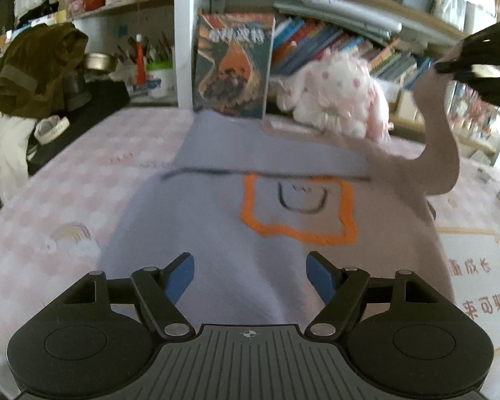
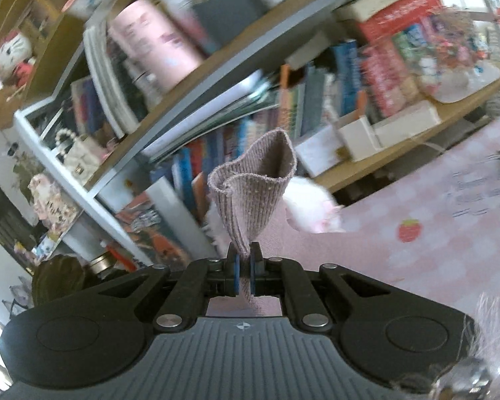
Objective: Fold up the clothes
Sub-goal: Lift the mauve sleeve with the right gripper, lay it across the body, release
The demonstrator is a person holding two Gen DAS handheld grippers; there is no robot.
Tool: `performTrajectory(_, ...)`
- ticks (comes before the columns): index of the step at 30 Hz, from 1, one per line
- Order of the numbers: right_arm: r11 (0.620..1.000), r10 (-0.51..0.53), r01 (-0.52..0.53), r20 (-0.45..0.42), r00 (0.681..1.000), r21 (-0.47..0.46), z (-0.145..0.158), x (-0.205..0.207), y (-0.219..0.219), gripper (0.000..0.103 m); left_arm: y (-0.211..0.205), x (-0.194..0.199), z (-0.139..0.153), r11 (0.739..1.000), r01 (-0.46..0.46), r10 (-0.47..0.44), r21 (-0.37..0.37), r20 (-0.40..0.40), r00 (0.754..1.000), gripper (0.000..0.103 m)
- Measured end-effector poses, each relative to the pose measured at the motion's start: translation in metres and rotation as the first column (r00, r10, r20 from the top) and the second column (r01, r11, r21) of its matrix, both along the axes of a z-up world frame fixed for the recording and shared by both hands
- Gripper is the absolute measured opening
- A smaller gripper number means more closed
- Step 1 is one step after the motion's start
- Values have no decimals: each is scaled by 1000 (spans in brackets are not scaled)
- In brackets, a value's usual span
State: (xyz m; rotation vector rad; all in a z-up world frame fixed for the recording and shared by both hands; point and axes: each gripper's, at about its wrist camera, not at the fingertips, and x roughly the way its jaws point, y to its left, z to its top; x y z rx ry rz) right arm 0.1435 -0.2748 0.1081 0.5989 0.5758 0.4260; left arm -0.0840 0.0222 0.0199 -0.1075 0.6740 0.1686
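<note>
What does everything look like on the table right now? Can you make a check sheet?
Surface: pink checked cloth covers the table.
Job's things: lilac sweater lies flat, orange square on its front; one sleeve lifted up.
Clutter: white plush toy, upright book, printed card.
Grippers: left gripper open above the sweater; right gripper shut on the sleeve's ribbed cuff.
Cables: nothing seen.
Surroundings: crowded bookshelves behind.
</note>
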Motion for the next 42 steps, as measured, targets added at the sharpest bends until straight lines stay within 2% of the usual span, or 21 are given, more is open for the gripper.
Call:
performTrajectory(7, 1000, 24, -23, 13, 1000, -15, 15, -4, 80, 5, 51, -5, 2, 999, 49, -48, -17, 46, 998, 79)
performTrajectory(12, 996, 48, -45, 41, 998, -73, 19, -7, 136, 5, 81, -8, 0, 998, 67, -66, -20, 55, 996, 80)
performTrajectory(16, 987, 65, -58, 40, 997, -147, 10, -6, 178, 5, 100, -11, -3, 997, 75, -74, -22, 50, 996, 80)
performTrajectory(26, 937, 99, -118, -74, 992, -329, -50, 14, 257, 6, 128, -15, -5, 996, 90, -90, -6, 32, 995, 80)
performTrajectory(29, 921, 154, -192, -136, 979, -338, -67, 21, 271, 18, 134, -15, -6, 995, 97, -97, 0, 27, 995, 80)
performTrajectory(31, 915, 199, -238, -149, 969, -326, -72, 20, 276, 42, 138, -15, -6, 995, 103, -103, 2, 24, 994, 80)
performTrajectory(35, 906, 270, -297, -129, 954, -300, -69, 7, 278, 50, 140, -9, -8, 991, 137, -137, -5, 23, 990, 80)
performTrajectory(39, 905, 262, -291, -133, 956, -309, -65, -7, 263, 57, 139, -3, -8, 985, 171, -171, -9, 24, 985, 80)
performTrajectory(42, 902, 230, -269, -150, 961, -338, -67, -24, 242, 58, 141, 0, -9, 984, 179, -179, -21, 15, 984, 80)
